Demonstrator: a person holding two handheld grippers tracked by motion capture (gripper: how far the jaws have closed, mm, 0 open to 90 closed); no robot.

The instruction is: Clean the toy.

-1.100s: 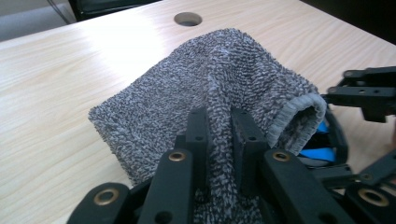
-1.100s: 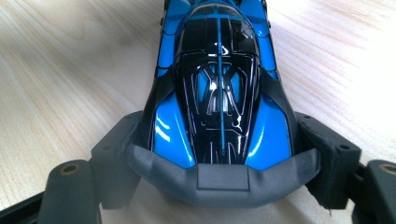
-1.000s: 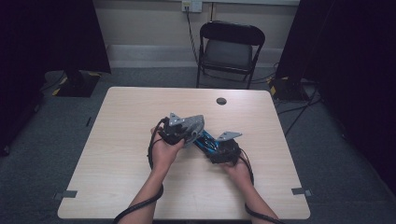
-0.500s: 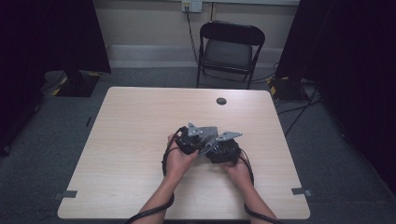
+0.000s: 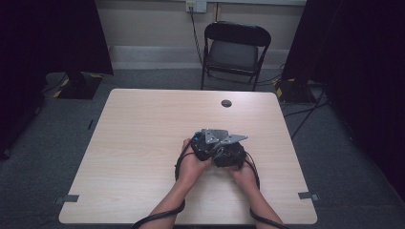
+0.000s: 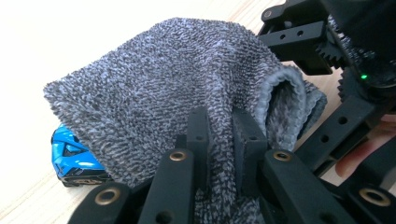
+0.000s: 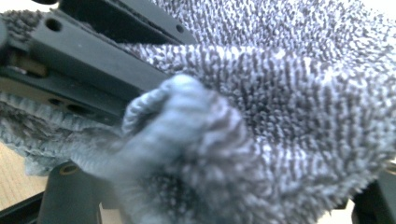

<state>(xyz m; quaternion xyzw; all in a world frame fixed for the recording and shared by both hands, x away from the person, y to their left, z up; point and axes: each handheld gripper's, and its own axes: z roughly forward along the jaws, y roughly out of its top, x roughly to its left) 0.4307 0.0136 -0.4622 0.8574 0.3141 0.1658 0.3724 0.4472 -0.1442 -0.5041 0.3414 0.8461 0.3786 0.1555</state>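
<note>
Both grippers' jaws pinch the grey cloth [image 6: 187,93] (folded over, bunched), the blue toy car [image 6: 74,156] half uncovered beside it.

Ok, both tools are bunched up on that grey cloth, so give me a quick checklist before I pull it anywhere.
1. Left tool clamped on the grey cloth: ok, fabric sits between its jaws.
2. Right tool's hold on the cloth: cannot tell, fabric hides its jaws.
3. Blue toy car free of the cloth: not ok, partly covered.
4. Tools apart from each other: not ok, crowded together.
5. Table space around the hands: ok.
</note>
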